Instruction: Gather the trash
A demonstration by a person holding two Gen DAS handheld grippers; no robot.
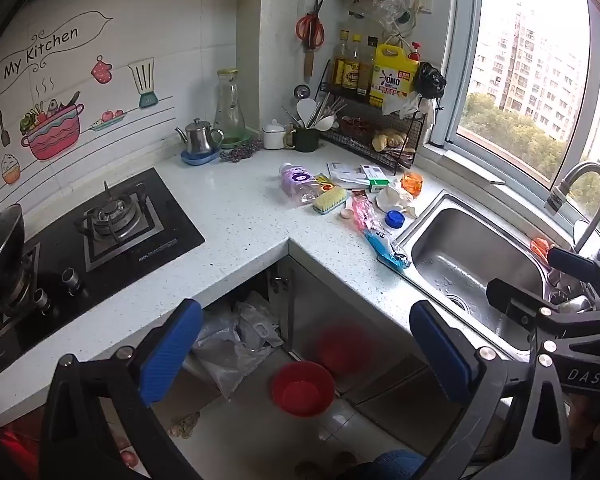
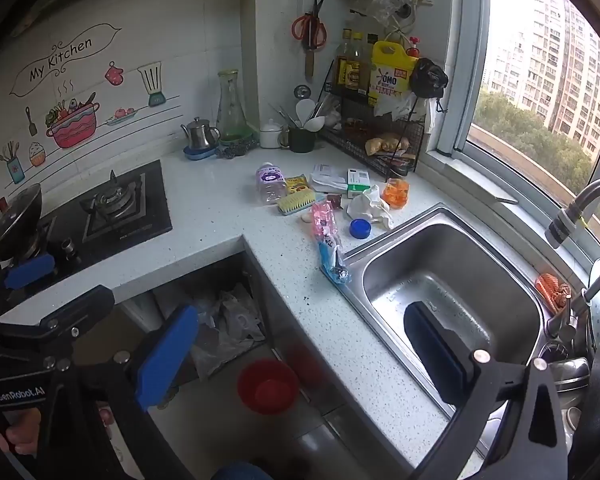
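Trash lies in a cluster on the white counter (image 1: 240, 216) left of the sink: a purple plastic bottle (image 1: 297, 183), a yellow snack packet (image 1: 325, 186), a pink and blue wrapper (image 1: 374, 228), a blue cap (image 1: 395, 219), crumpled white paper (image 1: 394, 198), an orange cup (image 1: 412, 182), a green-white box (image 1: 374, 176). The same cluster shows in the right wrist view: bottle (image 2: 269, 182), wrapper (image 2: 328, 240), cap (image 2: 360, 228), paper (image 2: 370, 204). A red bin (image 1: 302, 389) stands on the floor, also in the right wrist view (image 2: 268, 386). My left gripper (image 1: 306, 350) is open and empty, held above the floor. My right gripper (image 2: 300, 354) is open and empty.
A steel sink (image 1: 476, 264) with a tap (image 1: 580, 196) is at the right. A gas hob (image 1: 100, 232) with a pan is at the left. A yellow brush (image 1: 331, 200), kettle (image 1: 199, 138), glass carafe (image 1: 230, 108) and wire rack (image 1: 376, 132) stand on the counter. The cabinet under the corner holds plastic bags (image 1: 236, 340).
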